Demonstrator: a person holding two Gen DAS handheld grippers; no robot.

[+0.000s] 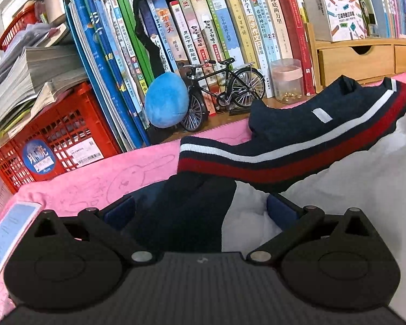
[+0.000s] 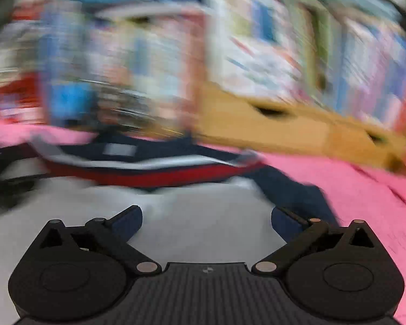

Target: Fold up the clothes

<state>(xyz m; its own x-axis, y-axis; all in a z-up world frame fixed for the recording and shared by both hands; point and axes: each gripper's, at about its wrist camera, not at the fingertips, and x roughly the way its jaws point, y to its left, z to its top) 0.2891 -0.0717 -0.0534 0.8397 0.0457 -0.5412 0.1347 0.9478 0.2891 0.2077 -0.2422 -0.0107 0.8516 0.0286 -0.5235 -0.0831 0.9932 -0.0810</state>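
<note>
So here's where I'm at: the left hand-held gripper (image 1: 200, 214) is released, jaws spread wide, with its blue pads (image 1: 120, 212) sitting low over the garment (image 1: 284, 146), navy cloth and white cloth both lying between them but nothing pinched as far as I can see. The garment is a white and navy piece with a red, white and navy striped collar band, spread on the pink cloth (image 1: 94, 181) that covers the bench. The collar end is bunched up toward the back, close to the bookshelf stuff: a row of books (image 1: 230, 32), a little model bicycle (image 1: 224, 89), a blue plush (image 1: 166, 100), a clear jar (image 1: 287, 80) and a wooden drawer unit (image 1: 357, 59). A red crate (image 1: 59, 135) stacked with papers sits off to the left. My right wrist view is badly smeared, but the right hand-held gripper (image 2: 207, 220) is clearly released too, jaws wide apart over the white part of the garment (image 2: 192, 216), with a navy sleeve (image 2: 297, 189) running just past its right pad onto the pink cloth (image 2: 338, 178). Nothing's gripped there either.
</note>
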